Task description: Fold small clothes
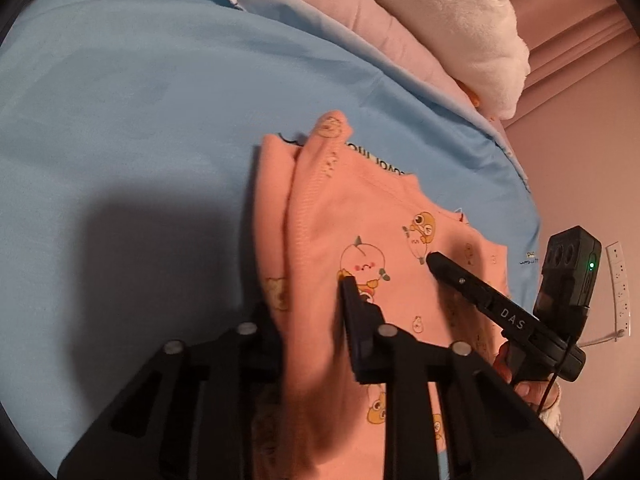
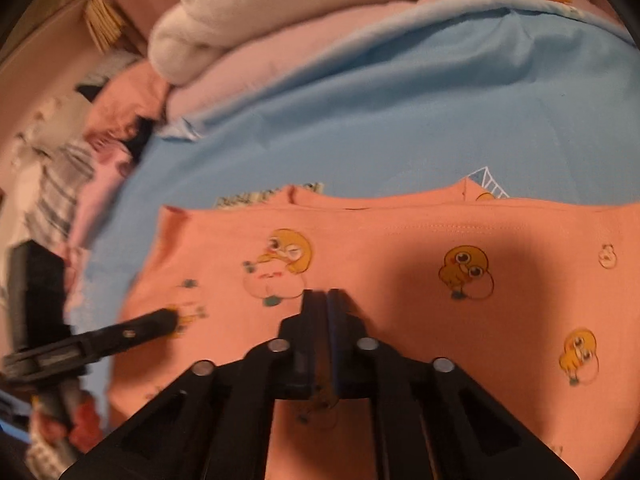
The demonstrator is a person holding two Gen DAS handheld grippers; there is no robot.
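One label (image 1: pixel 512 319), "DAS" (R gripper (image 2: pixel 322 294), fingers together); L gripper (image 1: pixel 308 296) fingers clamp peach garment (image 2: pixel 400 240).

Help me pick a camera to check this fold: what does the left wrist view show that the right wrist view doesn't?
Only the left wrist view shows the garment's raised, bunched fold, a wall socket and the hand holding the right gripper.

Only the right wrist view shows the right gripper's jaws shut together over the garment, a heap of mixed clothes and the garment's straight top edge.

Both show the peach garment with duck prints, the blue sheet and the white blanket.
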